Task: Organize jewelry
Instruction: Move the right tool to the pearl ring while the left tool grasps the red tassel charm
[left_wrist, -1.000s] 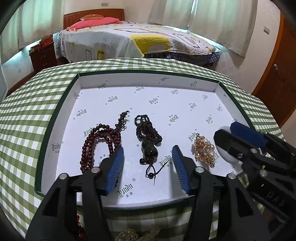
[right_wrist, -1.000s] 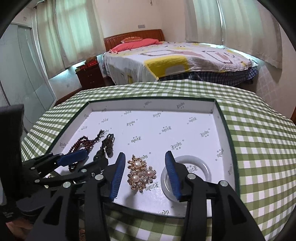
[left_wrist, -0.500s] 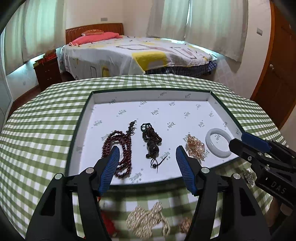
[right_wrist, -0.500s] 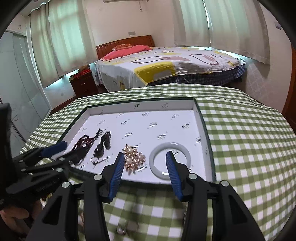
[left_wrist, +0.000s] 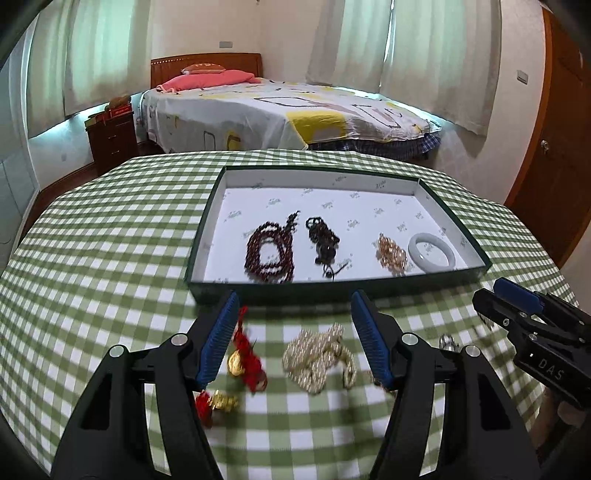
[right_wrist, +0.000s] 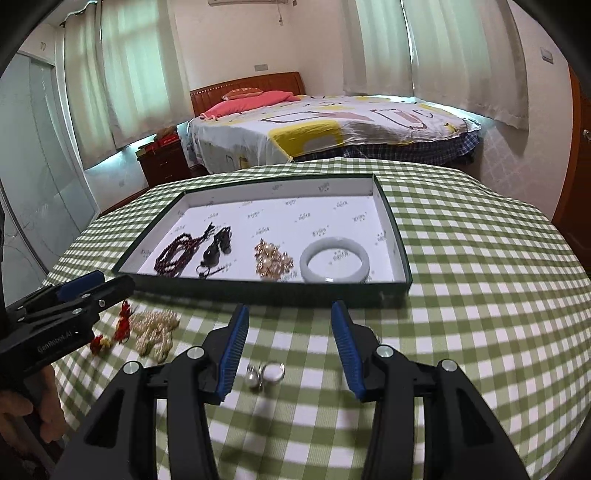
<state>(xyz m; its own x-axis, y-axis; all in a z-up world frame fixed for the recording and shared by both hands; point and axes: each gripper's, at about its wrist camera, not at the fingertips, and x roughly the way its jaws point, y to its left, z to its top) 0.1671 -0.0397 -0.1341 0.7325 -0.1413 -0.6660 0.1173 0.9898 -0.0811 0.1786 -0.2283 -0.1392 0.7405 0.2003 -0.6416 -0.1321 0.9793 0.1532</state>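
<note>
A green-rimmed white tray (left_wrist: 207, 229) (right_wrist: 397, 236) holds a dark red bead strand (left_wrist: 267, 253) (right_wrist: 173, 254), a dark pendant cord (left_wrist: 325, 243) (right_wrist: 216, 251), a gold pearl brooch (left_wrist: 391, 253) (right_wrist: 271, 258) and a white bangle (left_wrist: 431, 253) (right_wrist: 334, 258). On the cloth in front lie a pearl necklace (left_wrist: 319, 356) (right_wrist: 155, 330), a red and gold charm (left_wrist: 245, 363) (right_wrist: 118, 330) and silver rings (right_wrist: 264, 373). My left gripper (left_wrist: 293, 332) is open above the pearls and charm. My right gripper (right_wrist: 290, 347) is open above the rings.
The round table has a green checked cloth (left_wrist: 110, 240) (right_wrist: 480, 277). A bed (left_wrist: 280, 114) and a dark nightstand (left_wrist: 112, 138) stand behind it. A wooden door (left_wrist: 554, 147) is at the right.
Both grippers have pulled back from over the tray toward the table's near edge. The loose pearls, charm and rings on the cloth have come into view. Both stay open.
</note>
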